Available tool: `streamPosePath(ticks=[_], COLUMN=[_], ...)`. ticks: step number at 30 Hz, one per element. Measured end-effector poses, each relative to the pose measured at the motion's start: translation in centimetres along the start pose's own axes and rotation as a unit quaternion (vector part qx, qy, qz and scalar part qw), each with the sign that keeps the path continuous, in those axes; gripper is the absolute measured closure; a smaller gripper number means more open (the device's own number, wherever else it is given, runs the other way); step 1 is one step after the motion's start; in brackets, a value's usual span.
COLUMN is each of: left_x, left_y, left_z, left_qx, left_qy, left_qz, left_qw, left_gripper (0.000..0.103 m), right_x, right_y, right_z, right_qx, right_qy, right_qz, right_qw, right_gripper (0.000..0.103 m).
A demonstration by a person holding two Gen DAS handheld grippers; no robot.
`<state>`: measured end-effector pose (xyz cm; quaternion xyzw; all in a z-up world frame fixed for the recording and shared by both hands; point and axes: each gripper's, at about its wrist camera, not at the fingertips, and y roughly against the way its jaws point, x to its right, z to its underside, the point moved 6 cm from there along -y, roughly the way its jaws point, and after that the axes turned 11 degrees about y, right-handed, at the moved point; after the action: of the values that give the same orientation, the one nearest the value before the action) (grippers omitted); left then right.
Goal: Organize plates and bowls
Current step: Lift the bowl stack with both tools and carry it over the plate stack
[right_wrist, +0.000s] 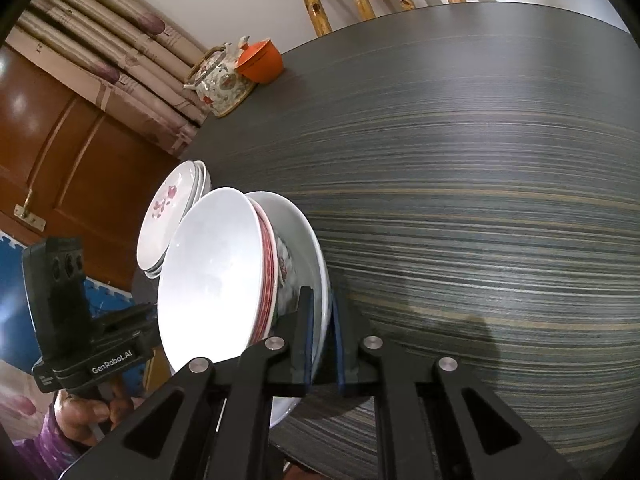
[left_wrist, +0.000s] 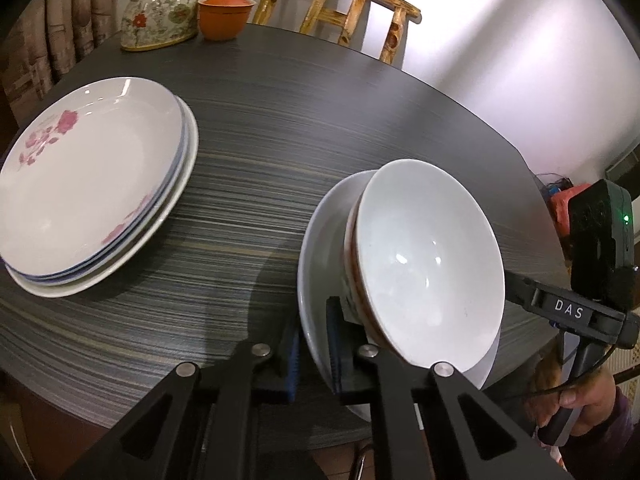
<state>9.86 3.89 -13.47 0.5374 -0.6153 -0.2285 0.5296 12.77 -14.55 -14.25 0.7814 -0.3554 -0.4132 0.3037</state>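
Note:
A stack of nested bowls [left_wrist: 424,256] sits near the table's front edge: a white bowl on top, a red-rimmed bowl under it, a larger white bowl [left_wrist: 320,240] at the bottom. My left gripper [left_wrist: 314,344] is shut on the bottom bowl's rim. My right gripper [right_wrist: 322,336] is shut on the opposite rim of the same bottom bowl [right_wrist: 312,240]. A stack of plates [left_wrist: 96,184], the top one with pink flowers, lies to the left; it also shows in the right wrist view [right_wrist: 168,216].
A floral teapot [left_wrist: 160,8] and an orange lidded cup [left_wrist: 224,12] stand at the far edge of the dark striped table [left_wrist: 280,140]. A wooden chair [left_wrist: 340,8] stands behind it. A brown door [right_wrist: 80,160] is at the left.

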Motion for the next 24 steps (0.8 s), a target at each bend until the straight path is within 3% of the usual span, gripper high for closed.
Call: streamPosePath(ticks=[11,24], left_x=[-1.1,-4.9], left_y=[2.0,7.9], left_z=[-0.9,-4.7], left_qx=[0.021,0.074], left_qy=[0.013,0.051], left_qz=[-0.001,-0.016], left_qw=[0.9997,0.9958], left_gripper=[0.094,0.094], right_x=[-1.3,-5.8], right_y=[-0.4,-1.1], right_z=[-0.7,-4.9], right_qx=[-0.001,0.0], right_qy=[0.002,0.036], right_qz=[-0.013,-0.035], right_qw=[1.0,0.999], right_gripper=[0.092,0.092])
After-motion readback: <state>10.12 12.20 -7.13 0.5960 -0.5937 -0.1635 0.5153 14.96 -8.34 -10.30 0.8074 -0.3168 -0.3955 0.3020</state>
